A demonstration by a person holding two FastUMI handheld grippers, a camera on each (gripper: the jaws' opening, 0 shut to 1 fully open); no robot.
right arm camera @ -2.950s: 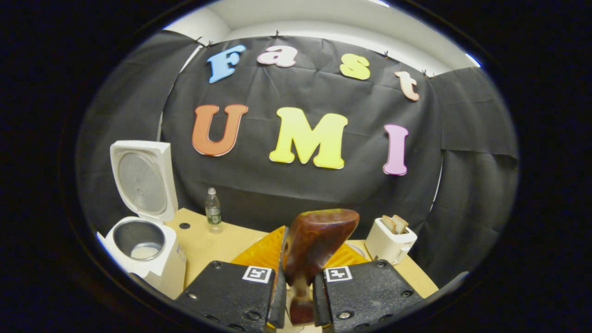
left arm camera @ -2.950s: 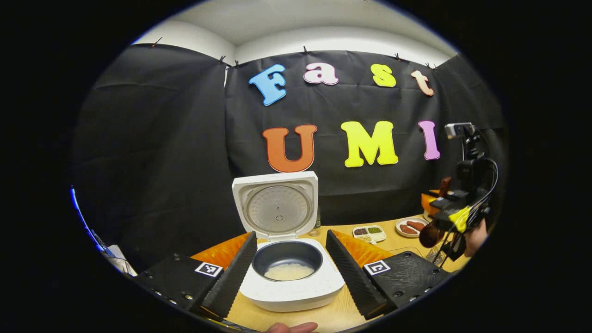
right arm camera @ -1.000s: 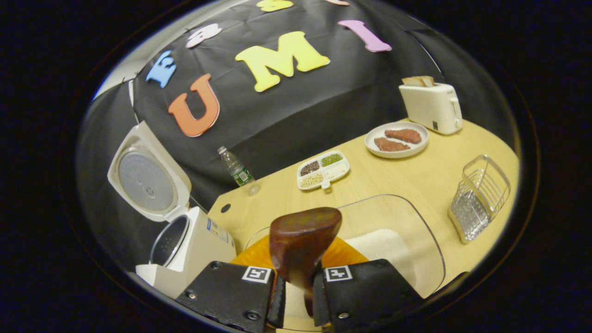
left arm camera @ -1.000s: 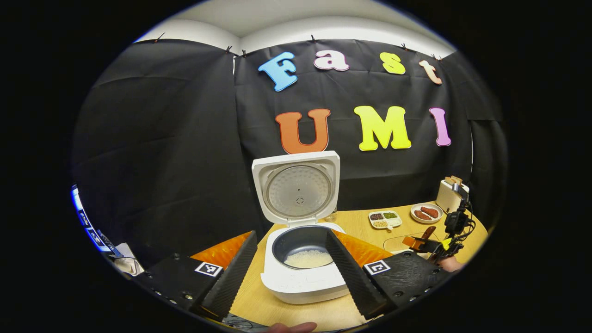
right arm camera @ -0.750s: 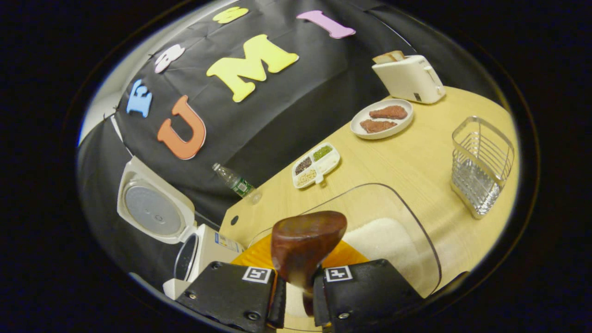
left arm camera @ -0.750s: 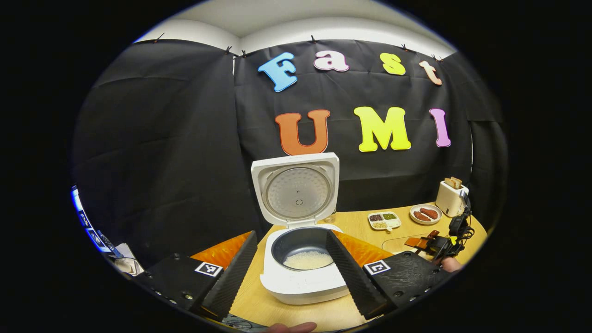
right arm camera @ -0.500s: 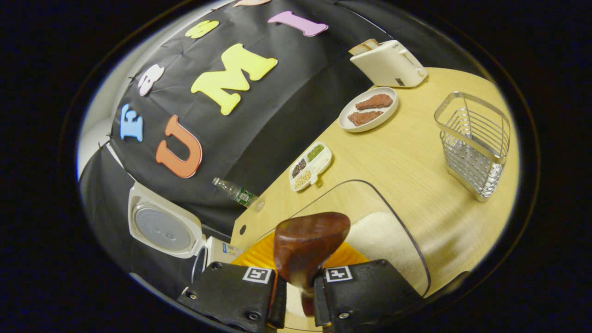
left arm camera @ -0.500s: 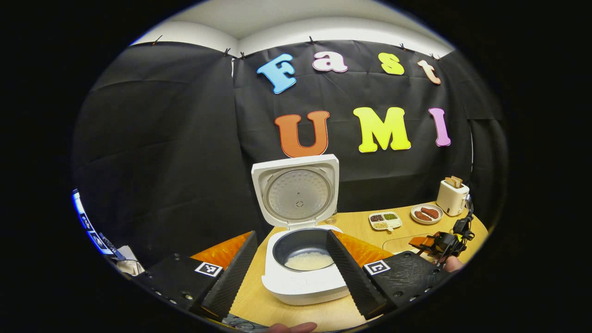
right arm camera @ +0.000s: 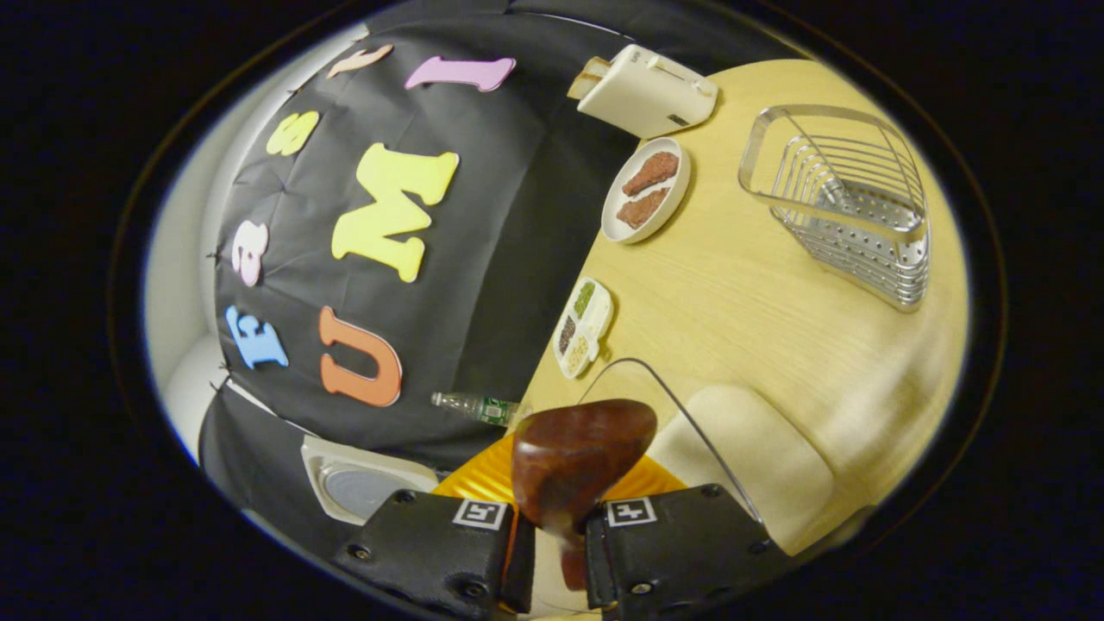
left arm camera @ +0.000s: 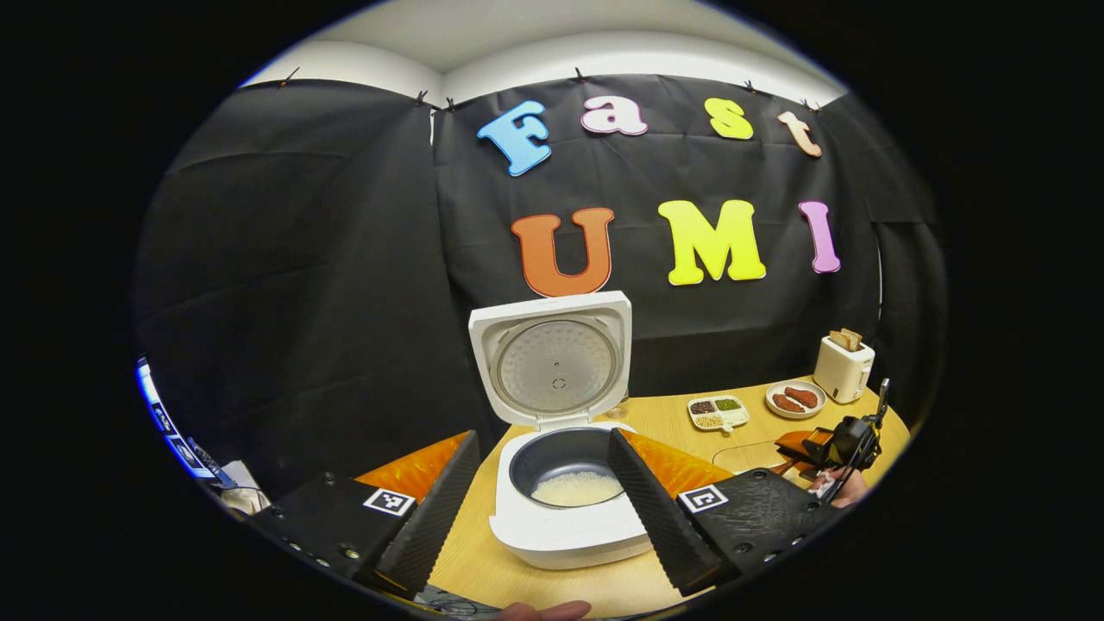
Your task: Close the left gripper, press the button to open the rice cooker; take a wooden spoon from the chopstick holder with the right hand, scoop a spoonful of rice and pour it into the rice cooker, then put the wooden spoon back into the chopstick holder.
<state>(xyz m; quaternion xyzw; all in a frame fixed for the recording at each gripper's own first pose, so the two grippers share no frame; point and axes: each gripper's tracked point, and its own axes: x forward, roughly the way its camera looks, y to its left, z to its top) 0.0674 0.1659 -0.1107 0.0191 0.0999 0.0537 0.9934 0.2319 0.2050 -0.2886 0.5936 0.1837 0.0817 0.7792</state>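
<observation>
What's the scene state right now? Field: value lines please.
rice cooker: lid up, some rice in the inner pot
left gripper: open, holds nothing, cooker ahead between its fingers
right gripper: shut on wooden spoon, tilted over the clear rice container
chopstick holder: wire basket on the table, spoon not in it
other items: toaster, plate of meat, divided grain dish, bottle
</observation>
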